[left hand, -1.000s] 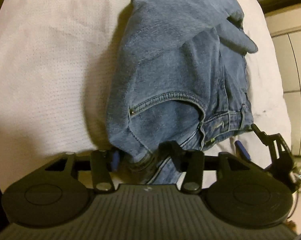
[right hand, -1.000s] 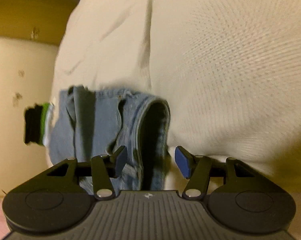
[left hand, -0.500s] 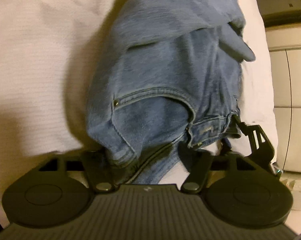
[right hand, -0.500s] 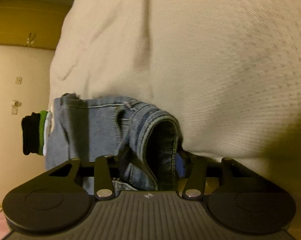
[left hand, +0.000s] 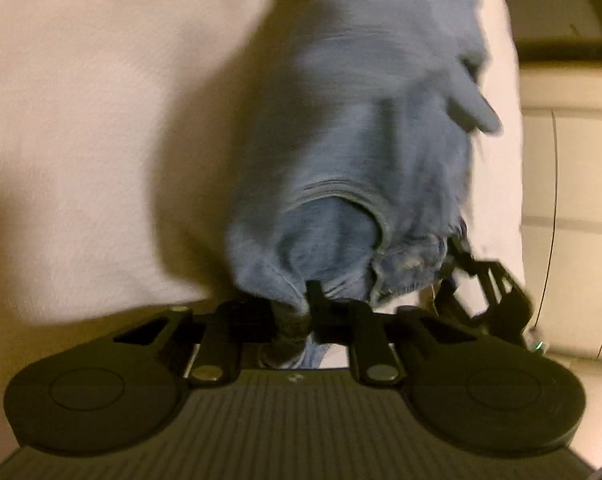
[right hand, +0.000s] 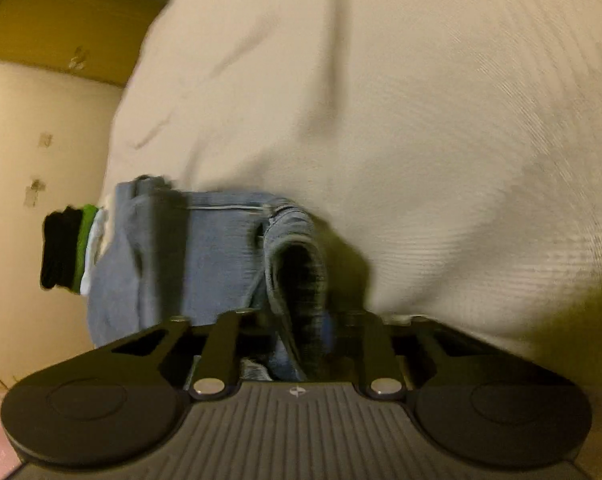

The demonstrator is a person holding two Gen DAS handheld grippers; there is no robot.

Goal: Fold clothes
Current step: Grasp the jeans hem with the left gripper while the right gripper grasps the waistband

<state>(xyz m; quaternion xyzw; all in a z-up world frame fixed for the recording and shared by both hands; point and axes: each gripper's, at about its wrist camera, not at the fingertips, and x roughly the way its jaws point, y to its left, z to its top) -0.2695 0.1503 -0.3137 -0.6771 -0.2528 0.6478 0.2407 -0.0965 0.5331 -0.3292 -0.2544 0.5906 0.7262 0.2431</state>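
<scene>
- Beneath and ahead of both grippers: a wide white textured bedcover (left hand: 81,128), the largest surface in either view; it fills the upper and right part of the right wrist view (right hand: 441,140), with soft creases running up from the denim.
- Directly ahead of the left gripper (left hand: 297,312): a pair of faded blue denim jeans (left hand: 361,140), bunched and lifted off the bedcover, hanging away from the fingers as a long mass with a curved pocket seam facing the camera. Motion blur softens the fabric; finer stitching cannot be read.
- Left gripper state: the two black fingers are drawn close together with a fold of the jeans' waist edge pinched between them; denim passes down through the gap toward the gripper body.
- Right of the left gripper, at the far side of the jeans: the right gripper, seen from outside as a black frame (left hand: 485,292) touching the waistband.
- Right gripper (right hand: 301,332) state: its black fingers are closed in on a rolled, doubled edge of the jeans (right hand: 205,260), which stands upright between them; a blue pad shows just beside the denim on the right finger.
- Left of the right gripper, beyond the jeans: a pale cream wall or cabinet face (right hand: 33,160).
- Far left of the right gripper, just beside the jeans' edge: a small black block with a green band (right hand: 67,254); what it is cannot be told.
</scene>
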